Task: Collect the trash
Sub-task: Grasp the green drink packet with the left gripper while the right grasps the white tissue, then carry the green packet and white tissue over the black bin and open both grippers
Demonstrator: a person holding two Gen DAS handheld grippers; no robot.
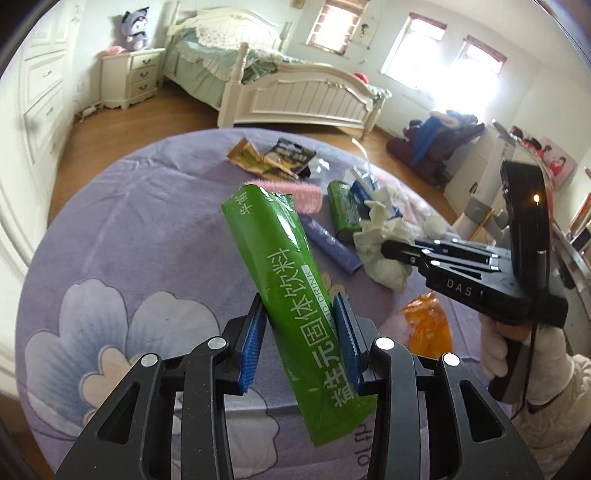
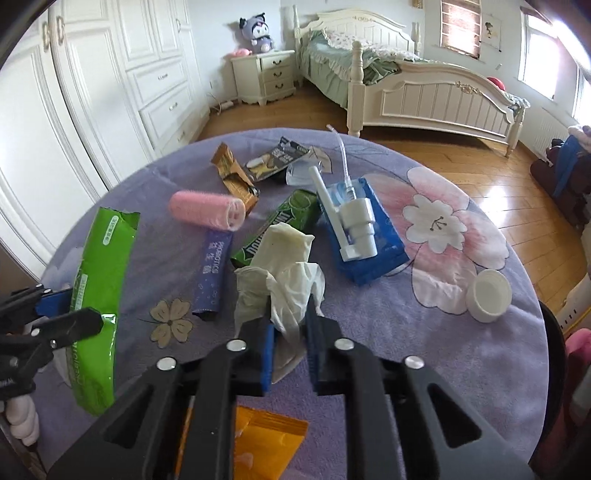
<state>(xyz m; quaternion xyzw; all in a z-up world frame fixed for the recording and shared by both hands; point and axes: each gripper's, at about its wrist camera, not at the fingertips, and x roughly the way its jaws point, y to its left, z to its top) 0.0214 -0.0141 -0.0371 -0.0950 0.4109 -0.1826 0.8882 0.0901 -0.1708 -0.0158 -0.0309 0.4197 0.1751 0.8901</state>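
Left gripper pinching green sachet aloft; right gripper clamping crumpled glove beside it, both lifted for disposal.

Round table with purple floral cloth, centre. Wood floor, beyond table from 10 to 3 o'clock. White bed, green bedding, 1 o'clock. Cream nightstand, three drawers, 12 o'clock, just left of bed. Purple plush toy seated on nightstand. White wardrobe, 10 o'clock. Windows with blinds, behind bed. Dark clothes heap, 2 o'clock.
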